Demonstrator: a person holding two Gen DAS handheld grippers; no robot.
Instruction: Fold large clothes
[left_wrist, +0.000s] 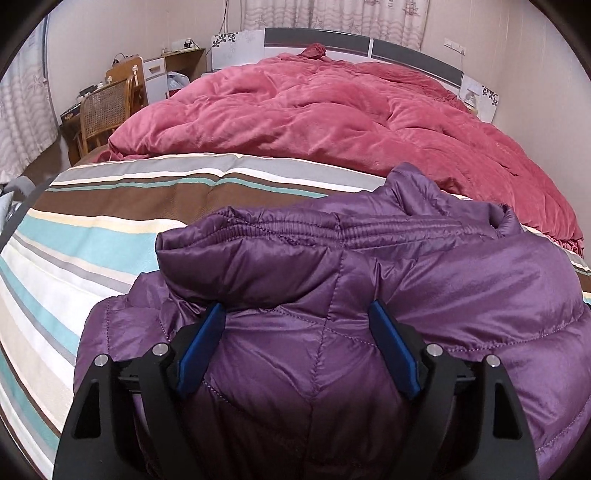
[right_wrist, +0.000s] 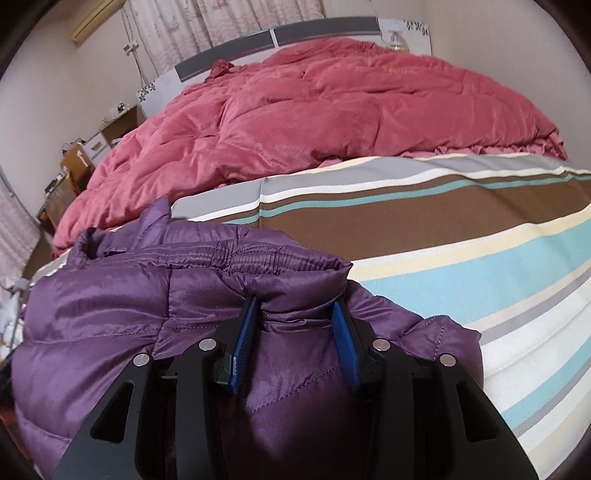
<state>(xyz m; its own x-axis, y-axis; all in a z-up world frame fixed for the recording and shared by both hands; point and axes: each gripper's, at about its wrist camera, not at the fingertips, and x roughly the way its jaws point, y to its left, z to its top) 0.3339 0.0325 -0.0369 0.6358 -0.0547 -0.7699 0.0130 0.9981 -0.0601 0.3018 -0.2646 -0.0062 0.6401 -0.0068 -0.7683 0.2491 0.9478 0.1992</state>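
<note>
Purple quilted down jacket (left_wrist: 424, 258) lies on the striped bed (left_wrist: 92, 236), already doubled over: its elastic hem runs across just ahead of both tools, on top of the bulk beneath.

Left tool (left_wrist: 295, 314) stands spread wide. Its blue pads flank a puffed ridge of jacket under the folded edge, and both pad faces show bare, so my judgement is that it presses on nothing. That fits a hand letting the fold settle instead of dragging it.

Right tool (right_wrist: 297, 308) sits narrower. Its two pads reach up to the rolled hem edge, and fabric bulges between them. It seems to pinch that edge, though the tips are partly buried in cloth, so I cannot tell for sure. Holding this corner would keep the slippery shell from sliding back open.

Beyond both tools, a pink quilt (right_wrist: 332, 110) is heaped toward the headboard, well apart from the jacket. That leaves a flat striped band of bed free for folding. To the right tool's right, the bed lies bare.

Down filling traps air, so the fold will likely spring up unless pressed flat.
</note>
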